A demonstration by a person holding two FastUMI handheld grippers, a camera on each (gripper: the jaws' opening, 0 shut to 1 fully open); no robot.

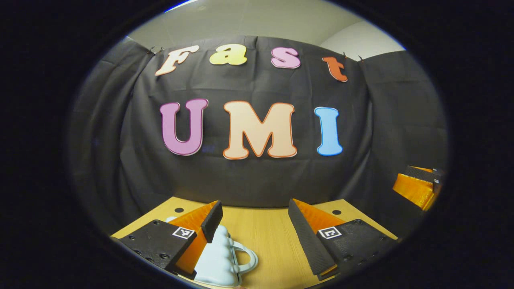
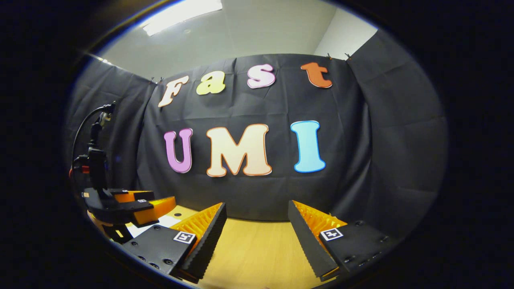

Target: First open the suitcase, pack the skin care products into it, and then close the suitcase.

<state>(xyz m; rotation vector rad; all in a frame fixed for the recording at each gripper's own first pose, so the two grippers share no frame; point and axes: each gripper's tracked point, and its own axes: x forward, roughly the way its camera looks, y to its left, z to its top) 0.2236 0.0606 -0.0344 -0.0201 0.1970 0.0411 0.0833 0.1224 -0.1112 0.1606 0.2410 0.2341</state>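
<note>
Hovering low over a wooden table, with fingers spread wide apart and nothing between them: left gripper in the left gripper view. Lying on the table just below and behind its left finger, partly hidden by it: a pale blue suitcase, small, with a ribbed shell and a looped handle pointing toward the gap between the fingers. Not possible to tell whether that finger touches the shell or only passes in front of it. Seeming closed, the suitcase, though most of it cut off at the bottom edge. Seen far at the right edge of the same view, near the black cloth wall: part of the other gripper, too cropped to judge there.

Held also low above the table in the right gripper view: right gripper, fingers released and wide apart, gripping nothing, only bare wood between them. Standing at the left side of this view, well apart: the left gripper with its black body and a cable rising in an arc above it. Visible under it, a small white patch on the table, too small to identify. Behind everything, the black cloth wall, and above it a pale ceiling with a bright light panel.
</note>
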